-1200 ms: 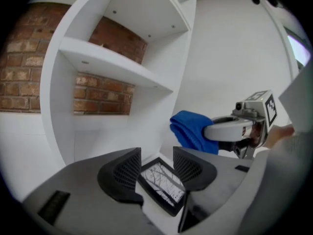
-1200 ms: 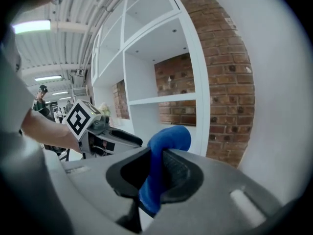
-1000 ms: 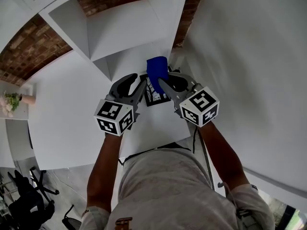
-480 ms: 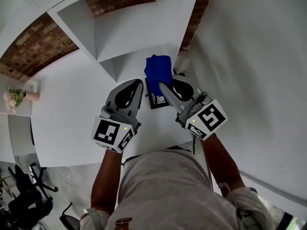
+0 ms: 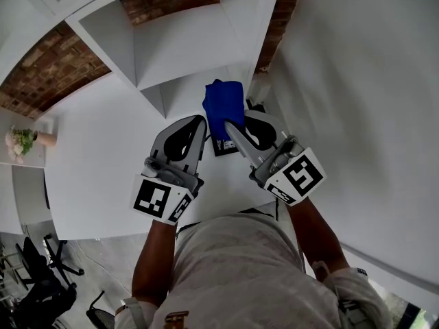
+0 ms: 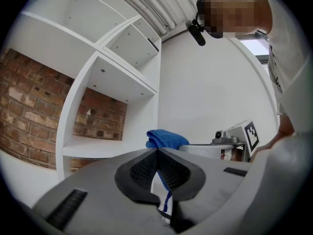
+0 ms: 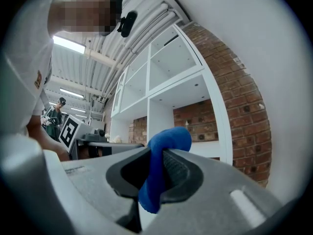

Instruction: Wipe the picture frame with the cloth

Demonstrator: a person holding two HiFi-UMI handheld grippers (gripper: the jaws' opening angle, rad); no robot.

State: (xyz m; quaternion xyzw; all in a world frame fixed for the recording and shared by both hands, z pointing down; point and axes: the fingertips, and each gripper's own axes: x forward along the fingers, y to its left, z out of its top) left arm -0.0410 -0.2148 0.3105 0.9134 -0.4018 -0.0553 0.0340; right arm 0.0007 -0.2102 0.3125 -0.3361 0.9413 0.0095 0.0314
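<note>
First, head view: the thin, dark rectangular picture frame [image 5: 224, 145] lies flat on the smooth white shelf board [image 5: 218, 180]. The left gripper [image 5: 199, 120] is just left of the frame. Unsteadied, the frame could skid under wiping pressure. The soft folded blue cloth [image 5: 225, 103] hangs over the frame's far end.

Left gripper view: ribbed pads [image 6: 146, 168] meet tip to tip.

Right gripper view: the right gripper [image 7: 157, 153] clamps a thick cloth fold. A shallow bite could slip.

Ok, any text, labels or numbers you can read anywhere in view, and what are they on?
No text reads clearly anywhere.
On the picture frame: pale print, too small to read.
On the shirt: an orange mark, blurred, unreadable.
On the cubes of the left gripper and right gripper: black-and-white square markers, no letters.
</note>
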